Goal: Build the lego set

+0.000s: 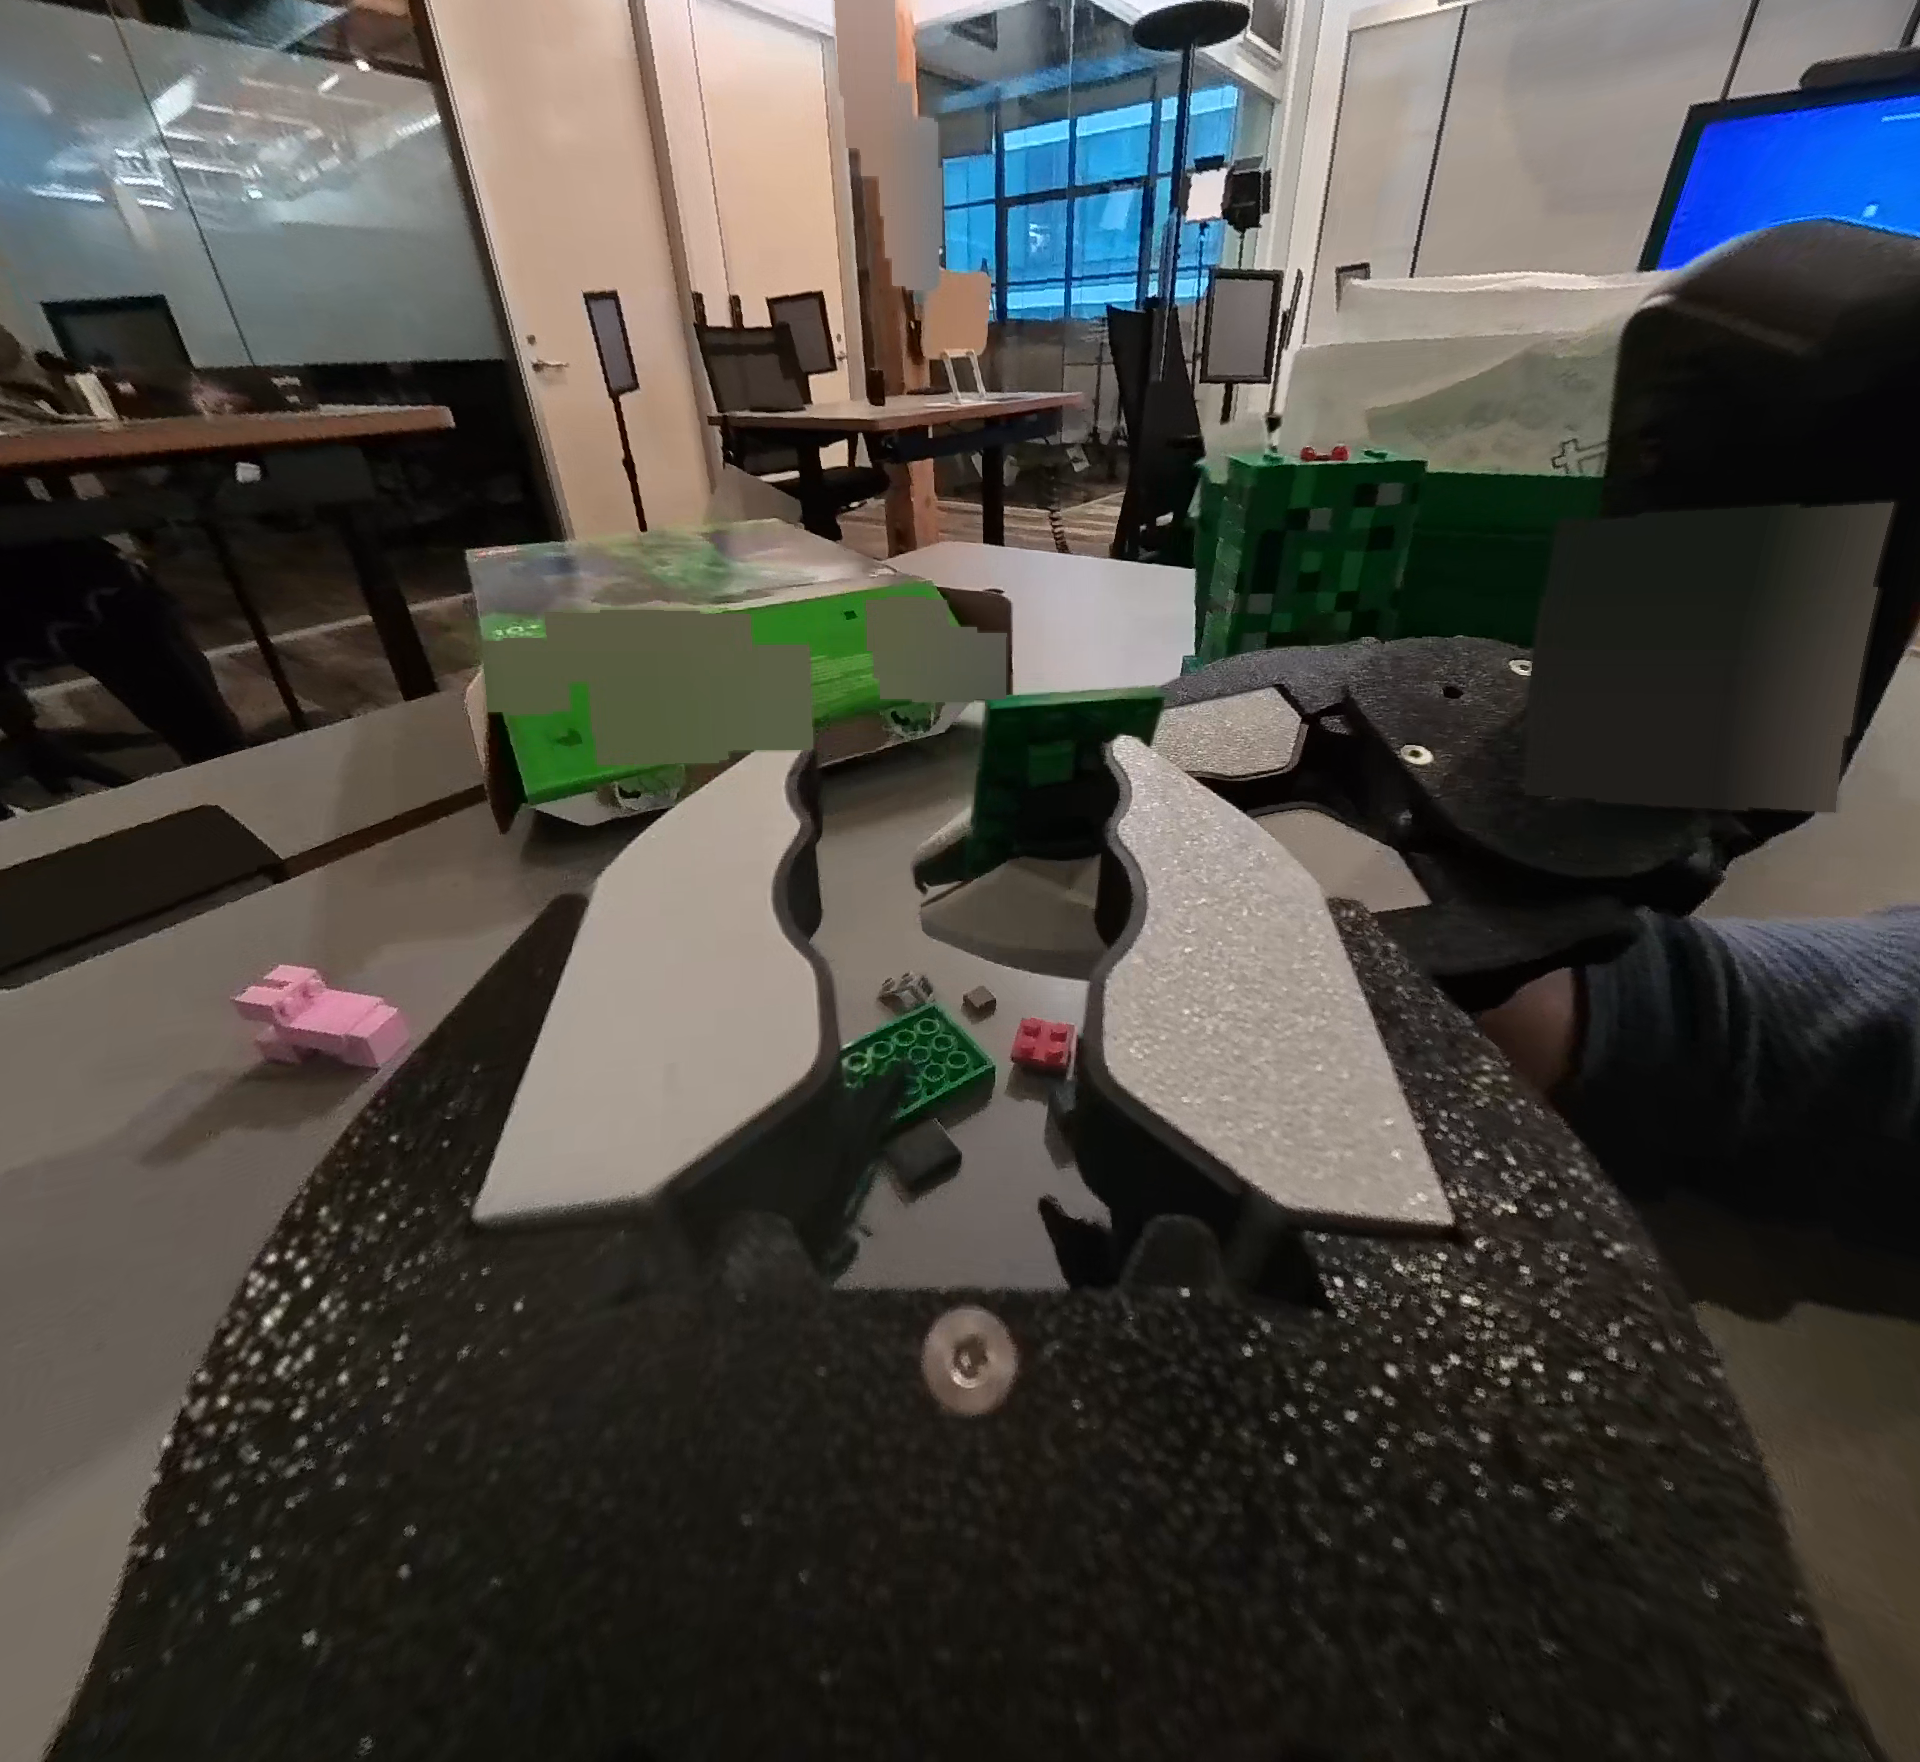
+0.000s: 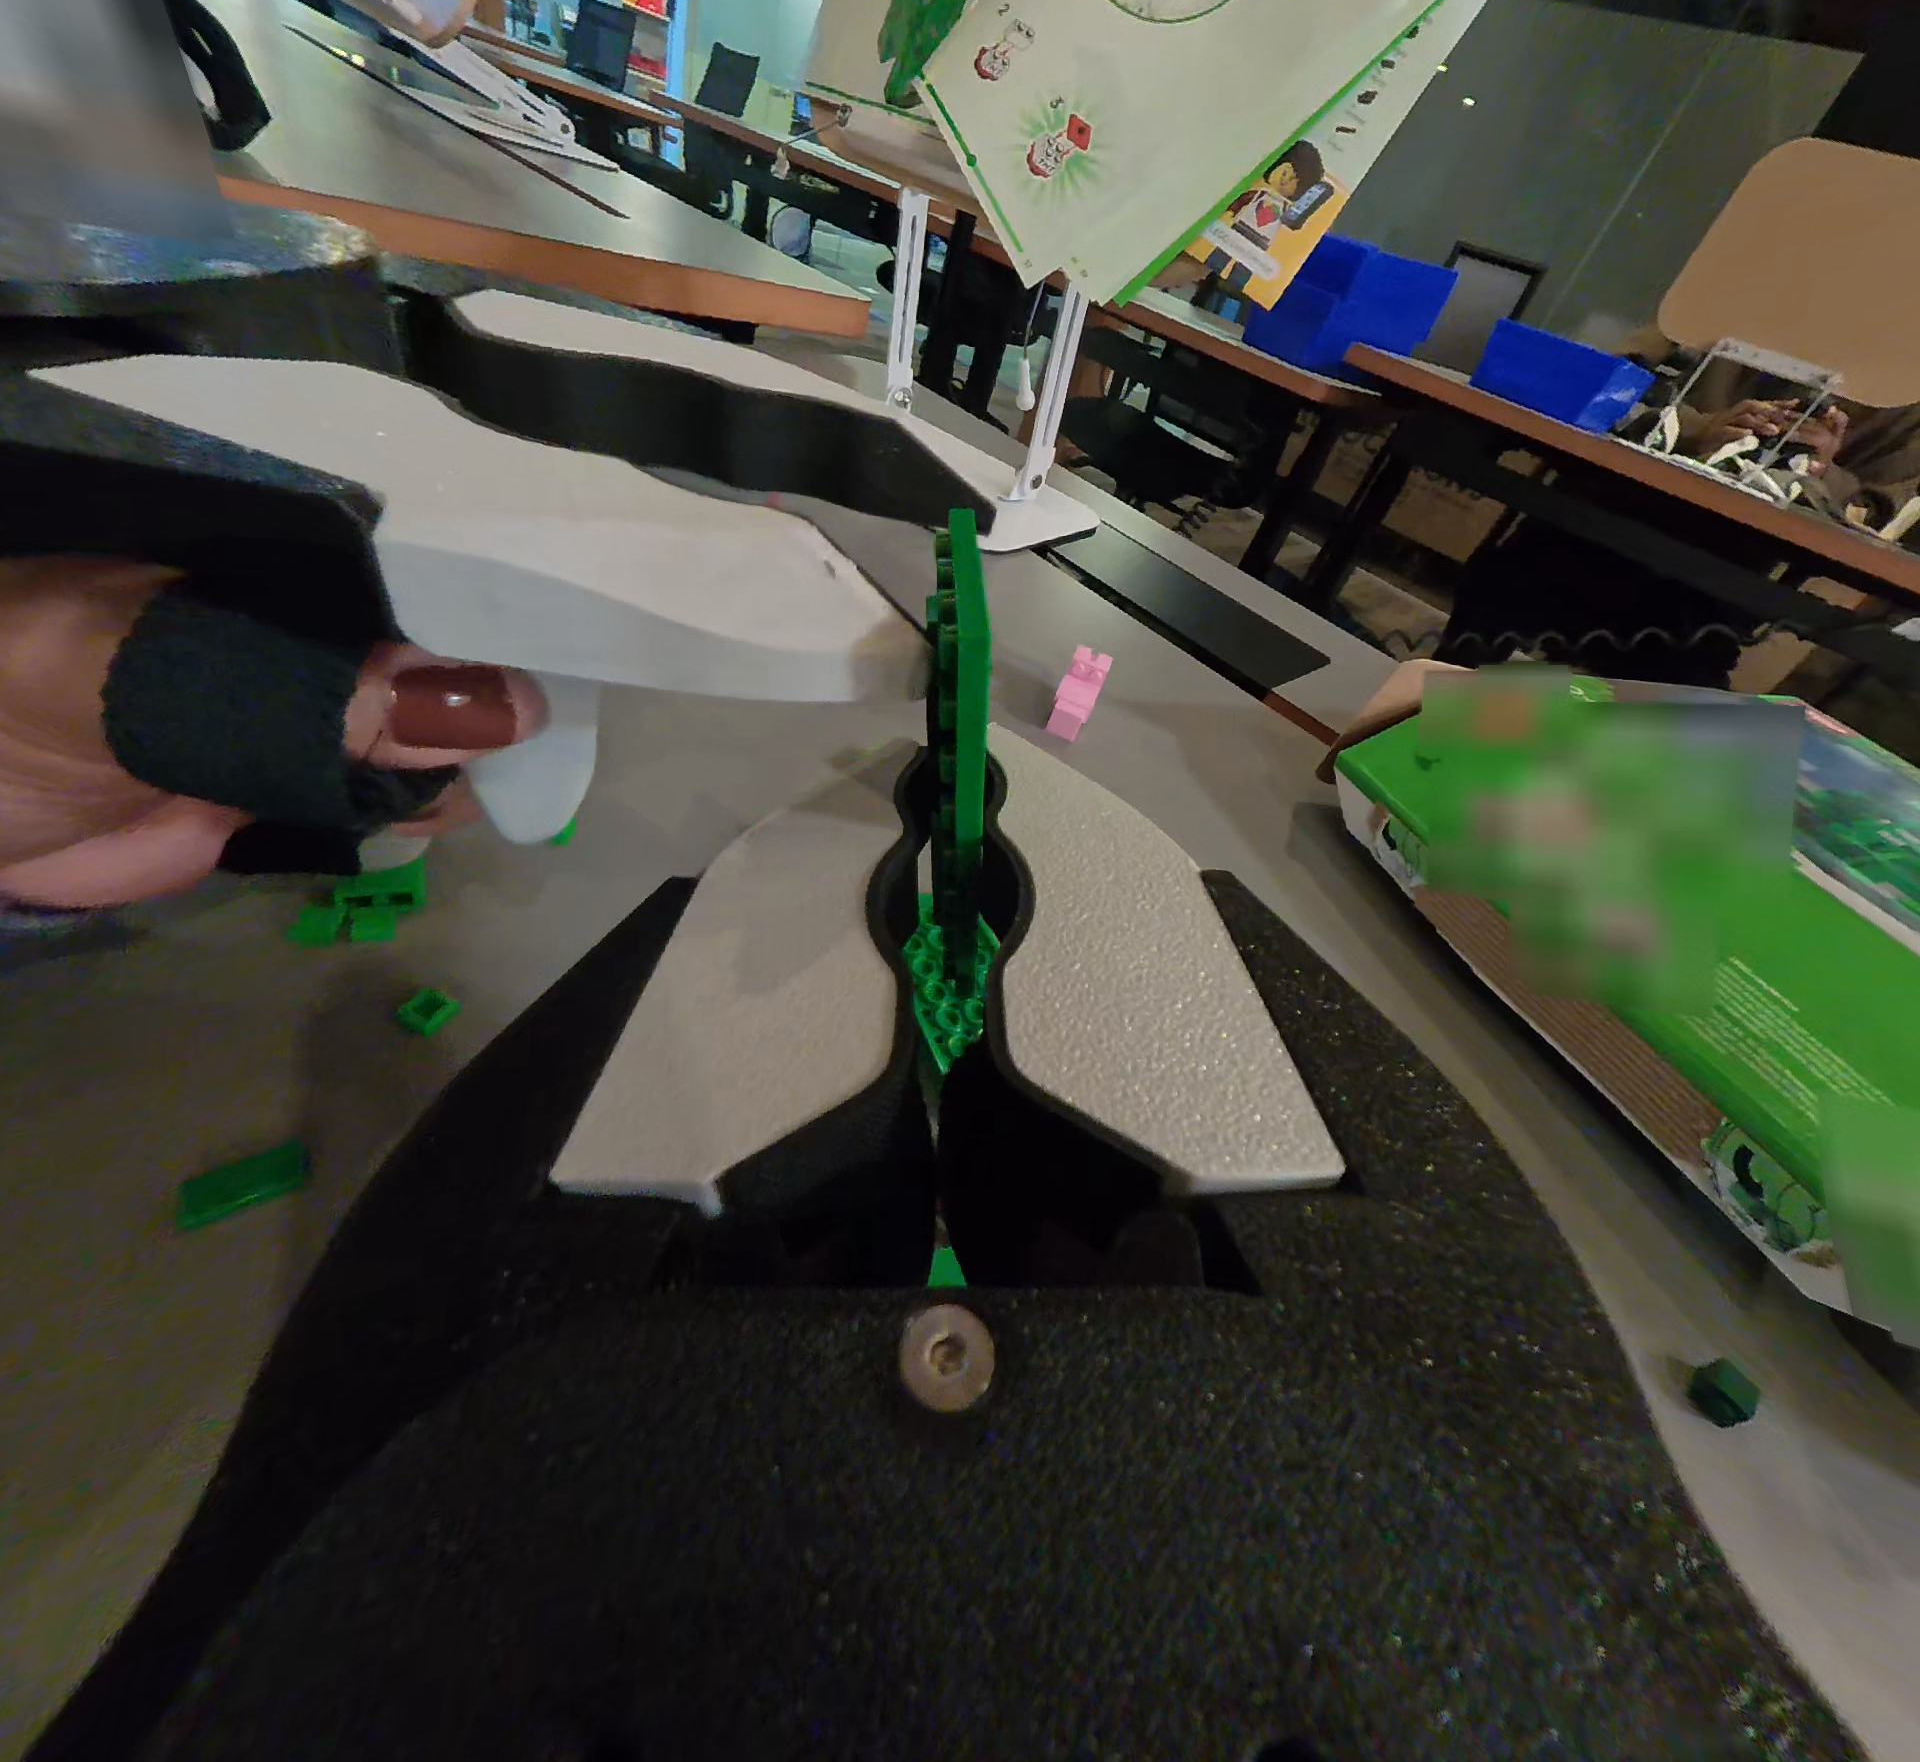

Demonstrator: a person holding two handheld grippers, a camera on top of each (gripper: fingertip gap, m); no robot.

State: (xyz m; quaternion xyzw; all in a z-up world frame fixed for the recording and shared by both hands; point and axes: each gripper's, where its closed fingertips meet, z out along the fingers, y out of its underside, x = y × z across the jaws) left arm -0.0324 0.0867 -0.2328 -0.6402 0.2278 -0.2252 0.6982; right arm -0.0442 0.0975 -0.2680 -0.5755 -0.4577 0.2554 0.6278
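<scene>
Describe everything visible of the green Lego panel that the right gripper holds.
The green Lego panel is a thin, flat plastic assembly of light and dark green squares, studded on one face. It stands on edge, clamped low between the right gripper fingers. The left gripper finger touches its upper left side. It hangs above the table.

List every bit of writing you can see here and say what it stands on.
I don't quote writing; here is what bears it.
Instruction booklet on the white stand: printed numerals and drawings, legible.
Green box: main print masked, fine print too small to read.
Blue screen: too small to read.
Green plate: none visible.
</scene>
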